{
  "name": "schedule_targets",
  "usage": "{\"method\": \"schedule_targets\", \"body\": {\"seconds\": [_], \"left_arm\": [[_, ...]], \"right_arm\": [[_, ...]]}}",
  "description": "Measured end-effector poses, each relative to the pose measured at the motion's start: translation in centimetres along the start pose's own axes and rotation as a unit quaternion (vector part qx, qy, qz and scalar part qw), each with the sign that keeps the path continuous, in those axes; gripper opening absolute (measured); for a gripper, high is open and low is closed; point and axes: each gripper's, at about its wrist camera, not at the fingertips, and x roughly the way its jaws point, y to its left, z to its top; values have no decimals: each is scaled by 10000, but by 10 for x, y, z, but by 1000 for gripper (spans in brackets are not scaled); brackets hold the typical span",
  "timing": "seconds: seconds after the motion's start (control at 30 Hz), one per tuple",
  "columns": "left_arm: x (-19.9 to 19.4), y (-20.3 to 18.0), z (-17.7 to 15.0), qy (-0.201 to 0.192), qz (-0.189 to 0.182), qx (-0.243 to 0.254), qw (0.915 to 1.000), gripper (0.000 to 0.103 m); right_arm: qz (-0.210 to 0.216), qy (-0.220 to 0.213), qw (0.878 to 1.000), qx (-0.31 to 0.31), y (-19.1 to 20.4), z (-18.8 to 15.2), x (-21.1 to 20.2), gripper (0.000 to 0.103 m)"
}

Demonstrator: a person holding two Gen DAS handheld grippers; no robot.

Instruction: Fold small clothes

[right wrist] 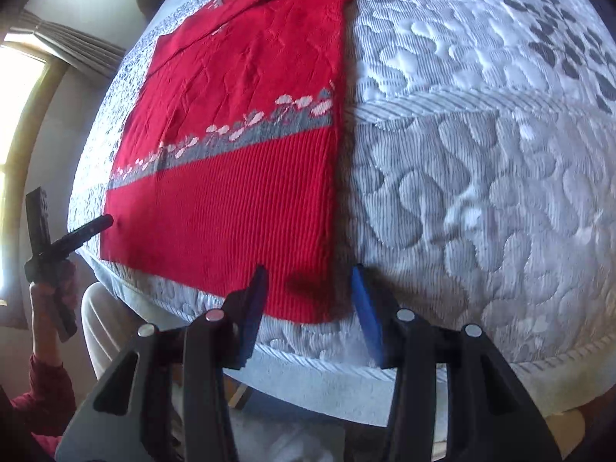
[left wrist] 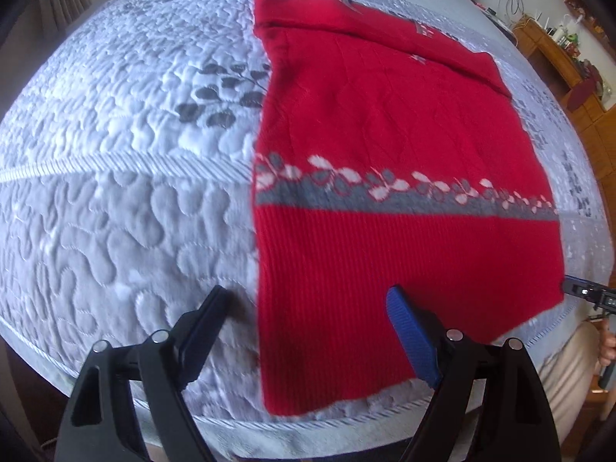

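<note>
A red knit sweater (left wrist: 385,123) with a grey and white floral band lies flat on the quilted bedspread (left wrist: 115,177), its sleeves folded in and its ribbed hem nearest me. My left gripper (left wrist: 308,300) is open and empty, its fingers astride the hem's left corner just above the cloth. My right gripper (right wrist: 310,279) is open and empty over the hem's right corner of the sweater (right wrist: 238,142). The left gripper's tip (right wrist: 96,225) shows at the hem's other corner in the right wrist view. The right gripper's tip (left wrist: 577,288) shows at the sweater's right edge in the left wrist view.
The bedspread (right wrist: 481,177) spreads wide to the right of the sweater. The bed's front edge (left wrist: 327,419) runs just below the hem. Wooden shelves with clutter (left wrist: 566,50) stand at the far right. A bright window with curtains (right wrist: 23,96) is at the left.
</note>
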Motion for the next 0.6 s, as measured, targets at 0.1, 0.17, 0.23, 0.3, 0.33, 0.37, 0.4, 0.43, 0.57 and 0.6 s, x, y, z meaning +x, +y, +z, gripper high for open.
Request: {"method": "schedule_targets", "body": {"seconds": [0.1, 0.17, 0.23, 0.3, 0.33, 0.37, 0.4, 0.43, 0.57, 0.6], "left_arm": [[-1, 4, -2, -6, 64, -133, 9999, 63], [-4, 10, -3, -27, 103, -242, 9997, 49], [-7, 18, -6, -27, -1, -429, 9991, 38], [-7, 19, -7, 21, -65, -473, 9989, 27], [-7, 20, -8, 47, -72, -486, 9988, 24], [-7, 20, -10, 45, -117, -513, 9986, 17], [-8, 21, -12, 68, -267, -576, 9980, 9], [-9, 22, -14, 75, -387, -681, 9969, 7], [-16, 24, -15, -23, -581, -894, 9943, 7], [-19, 23, -17, -61, -616, -907, 9940, 6]], "right_arm": [[118, -23, 9999, -6, 3, -4, 1, 35], [328, 35, 9994, 33, 3, -5, 4, 25], [567, 113, 9982, 139, 4, -6, 9, 13], [611, 108, 9979, 165, 4, -6, 11, 9], [633, 76, 9979, 140, 6, -6, 10, 8], [670, 34, 9977, 126, 6, -6, 8, 8], [716, -2, 9974, 122, 6, -6, 4, 8], [788, -60, 9968, 111, 7, -5, 0, 7], [892, -308, 9955, 28, 10, -2, -20, 7], [934, -378, 9949, 8, 12, -1, -26, 7]]}}
